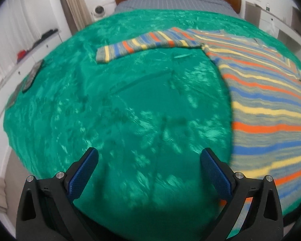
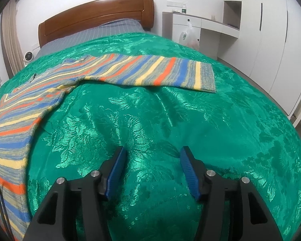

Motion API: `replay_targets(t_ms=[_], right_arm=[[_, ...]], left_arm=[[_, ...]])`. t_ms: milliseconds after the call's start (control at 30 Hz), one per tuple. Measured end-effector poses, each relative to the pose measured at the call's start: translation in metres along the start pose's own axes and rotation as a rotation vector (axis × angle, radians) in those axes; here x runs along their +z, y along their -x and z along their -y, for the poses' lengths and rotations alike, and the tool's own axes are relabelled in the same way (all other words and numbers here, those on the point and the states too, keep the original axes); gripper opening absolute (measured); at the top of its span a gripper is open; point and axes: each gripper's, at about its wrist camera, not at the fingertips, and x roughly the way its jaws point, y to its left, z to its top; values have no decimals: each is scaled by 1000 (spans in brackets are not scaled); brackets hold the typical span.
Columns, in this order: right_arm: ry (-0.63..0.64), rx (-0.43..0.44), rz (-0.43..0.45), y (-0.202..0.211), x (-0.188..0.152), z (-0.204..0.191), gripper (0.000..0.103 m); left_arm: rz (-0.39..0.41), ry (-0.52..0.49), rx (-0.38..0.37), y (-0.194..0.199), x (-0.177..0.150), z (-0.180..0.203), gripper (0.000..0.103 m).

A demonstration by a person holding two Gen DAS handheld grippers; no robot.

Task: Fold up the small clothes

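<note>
A striped sweater [image 1: 266, 104] lies flat on the green bedspread [image 1: 130, 100], both sleeves stretched outward.

In the left wrist view the left gripper [image 1: 148, 160] hangs over bare green cloth, its blue-padded fingers [image 1: 84, 172] spread wide with nothing between them. The sweater's body fills the frame from 1 to 4 o'clock, its side edge running just past the right-hand finger; one sleeve [image 1: 146, 45] reaches toward 11 o'clock. This view is slightly blurred, so whether that finger touches the knit is hard to tell.

In the right wrist view the right gripper [image 2: 153, 156] stands partly spread and empty above open bedspread. The sweater's body lies at 8 to 9 o'clock, its other sleeve [image 2: 160, 73] across 12 o'clock, cuff toward 1. Green cloth is bare from 2 to 5 o'clock, up to the bed's edge.
</note>
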Motion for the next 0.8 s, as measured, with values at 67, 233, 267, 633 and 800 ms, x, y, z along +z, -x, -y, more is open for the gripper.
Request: replay_targets(t_ms=[67,233,267,633,800], right_arm=[[-1,1,-1,0,0,0,57],[-10,8,-14,0,1,2,57],[-14,13,-24,1,2,3,58],[-243,214,-171,21,73,81,63],[-541,314,-171,-17,114,149,63]], left_arm=[[59,0,-32,19,11,3,102],[122,-23,-77,20,32,16,102],[117,-28,-77,13,34,18,102],[99,80,-79,-34,30,-9,102],[71,121,-39,-45,26,-19,102]])
